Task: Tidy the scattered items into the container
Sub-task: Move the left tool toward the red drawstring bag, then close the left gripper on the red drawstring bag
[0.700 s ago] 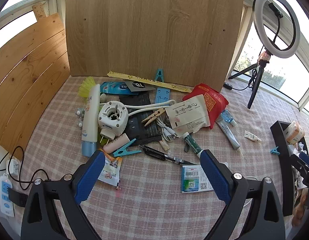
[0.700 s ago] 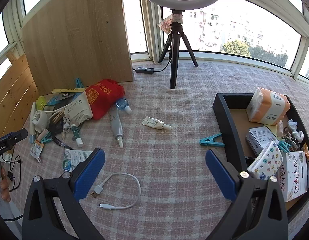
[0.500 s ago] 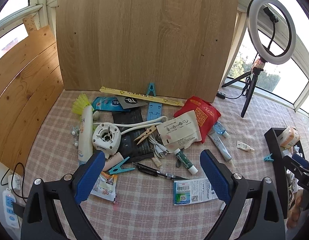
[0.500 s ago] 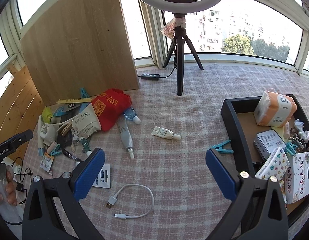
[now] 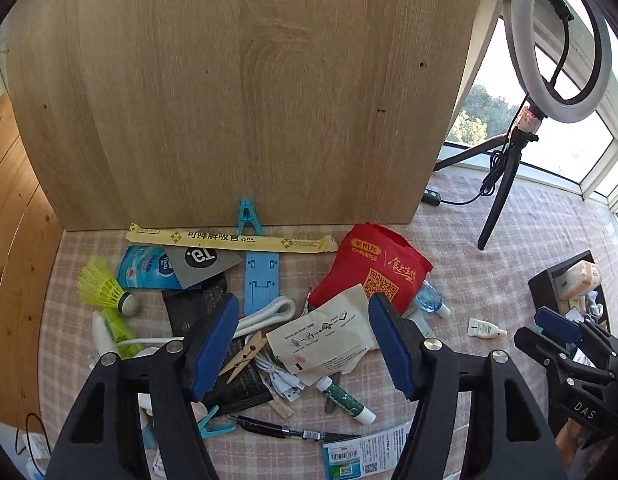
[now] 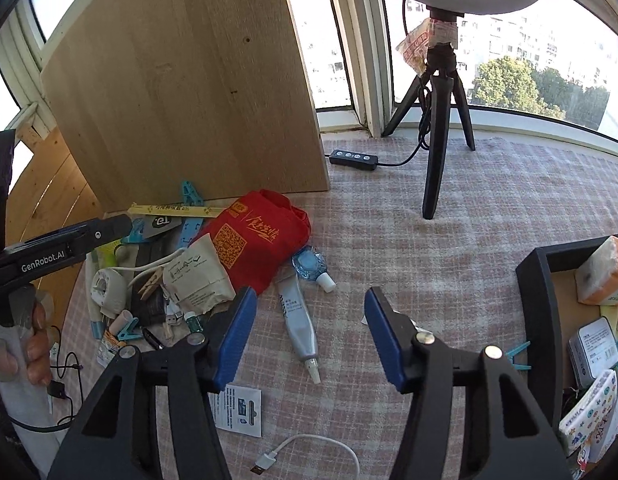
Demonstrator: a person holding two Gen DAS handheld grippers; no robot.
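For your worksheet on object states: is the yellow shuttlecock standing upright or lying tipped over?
Tipped over. The shuttlecock lies on its side on the checked cloth, its white cork pointing sideways toward the pile.

A tall wooden board (image 5: 237, 92) stands upright at the back of the checked cloth surface (image 6: 489, 208). To the right of the board, a ring light (image 5: 559, 40) rises on a black tripod (image 6: 441, 128). The light's cable leads to an inline control switch (image 6: 353, 159) lying just beside the board's right foot. Left of the board runs a wooden plank wall (image 5: 13, 216). Right of the board, behind the tripod, are windows (image 6: 549, 60).
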